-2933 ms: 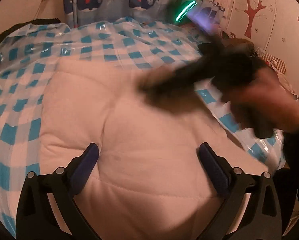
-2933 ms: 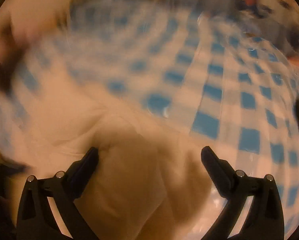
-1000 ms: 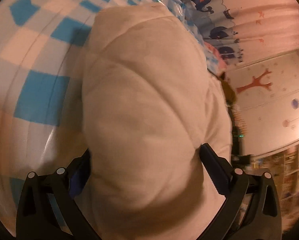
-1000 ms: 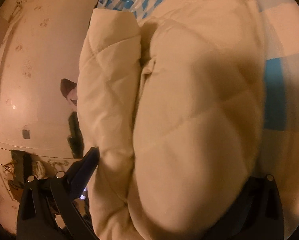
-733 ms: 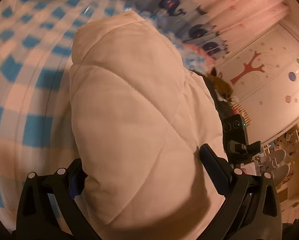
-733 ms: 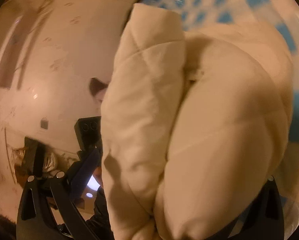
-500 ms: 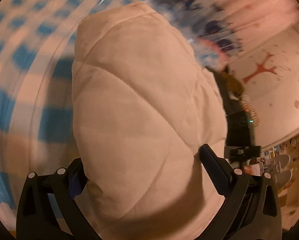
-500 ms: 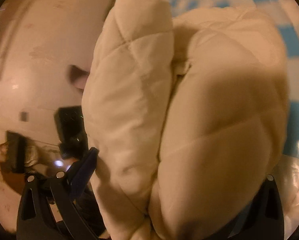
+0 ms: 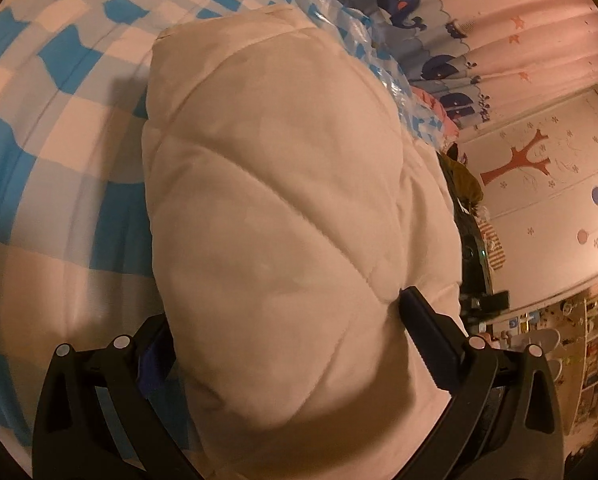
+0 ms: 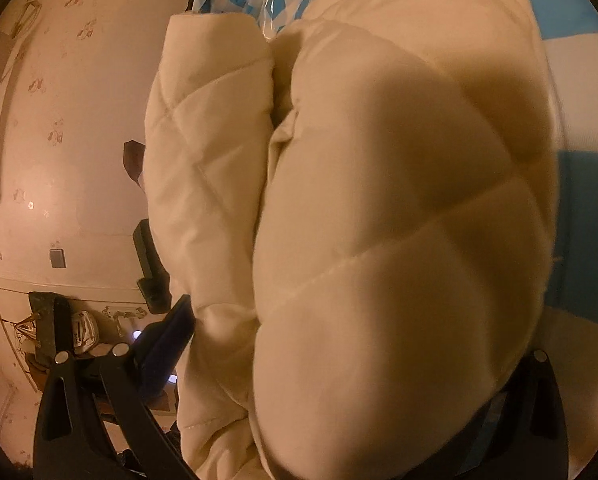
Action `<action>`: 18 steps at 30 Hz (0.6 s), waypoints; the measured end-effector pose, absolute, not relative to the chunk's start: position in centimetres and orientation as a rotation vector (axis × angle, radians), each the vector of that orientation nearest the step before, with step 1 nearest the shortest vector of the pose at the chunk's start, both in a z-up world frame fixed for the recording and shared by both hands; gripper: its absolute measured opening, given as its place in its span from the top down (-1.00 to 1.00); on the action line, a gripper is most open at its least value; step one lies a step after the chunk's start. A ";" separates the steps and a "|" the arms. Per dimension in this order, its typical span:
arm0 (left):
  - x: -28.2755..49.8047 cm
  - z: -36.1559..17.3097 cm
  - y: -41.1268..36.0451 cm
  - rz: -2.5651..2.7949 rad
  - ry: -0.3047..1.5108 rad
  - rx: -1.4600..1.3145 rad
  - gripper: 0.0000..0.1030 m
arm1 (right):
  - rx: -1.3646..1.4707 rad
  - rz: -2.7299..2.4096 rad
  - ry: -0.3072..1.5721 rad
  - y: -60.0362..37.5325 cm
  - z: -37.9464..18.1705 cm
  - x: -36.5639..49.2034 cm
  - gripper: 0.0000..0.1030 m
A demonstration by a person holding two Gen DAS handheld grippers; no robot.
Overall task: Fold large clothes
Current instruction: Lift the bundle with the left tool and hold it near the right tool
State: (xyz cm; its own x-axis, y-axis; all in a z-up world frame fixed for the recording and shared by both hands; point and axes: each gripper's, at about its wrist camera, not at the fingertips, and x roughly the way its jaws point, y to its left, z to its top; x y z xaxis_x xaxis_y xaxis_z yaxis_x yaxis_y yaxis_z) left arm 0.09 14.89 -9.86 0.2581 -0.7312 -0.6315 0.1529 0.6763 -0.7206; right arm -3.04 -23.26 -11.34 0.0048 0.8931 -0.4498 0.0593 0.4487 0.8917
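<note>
A thick white quilted garment lies folded in a bulky roll on the blue-and-white checked cover. My left gripper has its jaws spread wide, one on each side of the roll's near end, which fills the gap. In the right wrist view the same quilted garment shows as two padded folds side by side. My right gripper also straddles it with wide jaws. Its left finger shows; the right finger is hidden behind the fabric.
A whale-print curtain hangs beyond the bed. A wall with a red tree sticker and shelves stands at the right. In the right wrist view a pale wall and dark objects lie to the left.
Both grippers went from hovering over the flat-spread garment to straddling the folded roll's ends. In the last second the roll was lifted and shifted slightly and now rests steady.
</note>
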 end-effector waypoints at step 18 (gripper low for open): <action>-2.9 0.8 12.7 -0.667 0.851 -0.347 -0.87 | 0.876 1.081 1.114 -19.7 -4.3 -1.2 -0.91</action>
State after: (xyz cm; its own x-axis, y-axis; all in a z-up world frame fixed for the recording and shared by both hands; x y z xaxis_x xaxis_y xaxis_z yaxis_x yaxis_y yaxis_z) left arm -2.88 12.71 0.76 0.4757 -0.6647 -0.5760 0.4001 0.7468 -0.5313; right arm -1.21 -19.69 -4.34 0.0822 0.9648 -0.2499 -0.2211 0.2622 0.9393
